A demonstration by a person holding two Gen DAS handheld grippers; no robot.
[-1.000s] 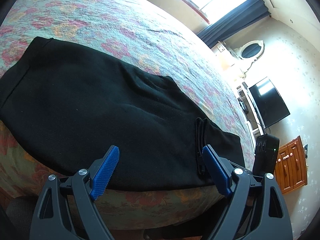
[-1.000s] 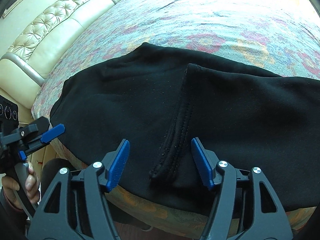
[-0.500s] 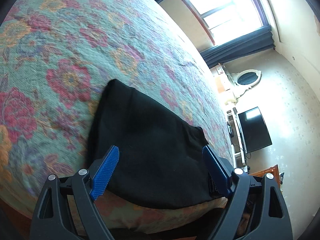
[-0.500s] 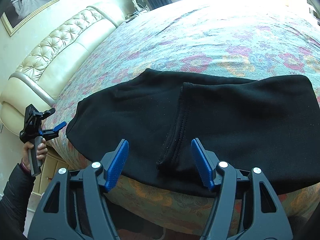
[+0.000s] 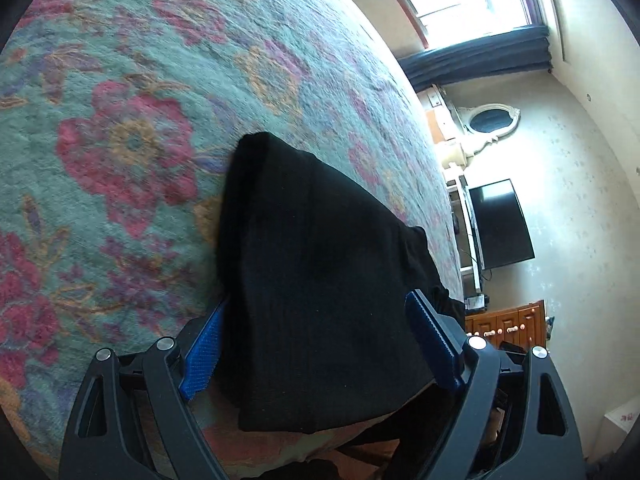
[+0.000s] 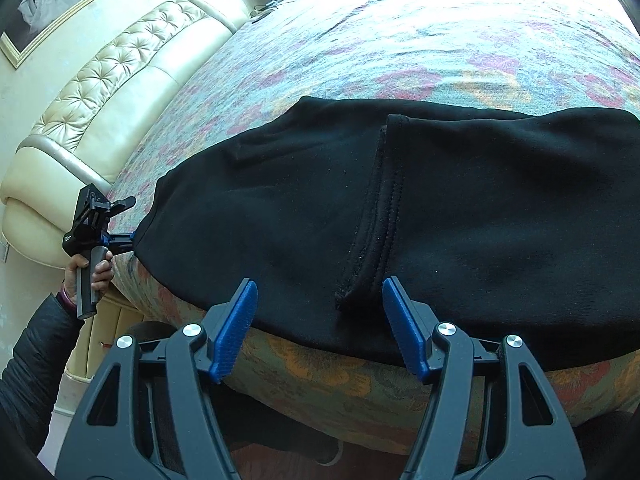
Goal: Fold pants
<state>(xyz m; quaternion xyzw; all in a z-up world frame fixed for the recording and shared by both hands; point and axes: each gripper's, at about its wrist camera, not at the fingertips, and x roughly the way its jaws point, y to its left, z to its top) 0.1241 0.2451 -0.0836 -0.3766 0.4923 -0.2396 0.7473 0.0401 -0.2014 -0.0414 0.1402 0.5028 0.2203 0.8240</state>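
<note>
Floral-woven in teal, pink and orange, the nubbly quilted bedspread (image 6: 400, 40) covers a wide bed backed by a cream tufted leather headboard (image 6: 100, 92). Along its near edge lie the black fleece pants (image 6: 460, 208), soft and matte, folded over so a stitched hem runs across the top layer. The left gripper (image 5: 316, 344), black with ribbed blue pads, stands wide open astride the pants' end, not pinching it. The right gripper (image 6: 320, 328) hovers partly open above the hem, empty, near the edge.
</note>
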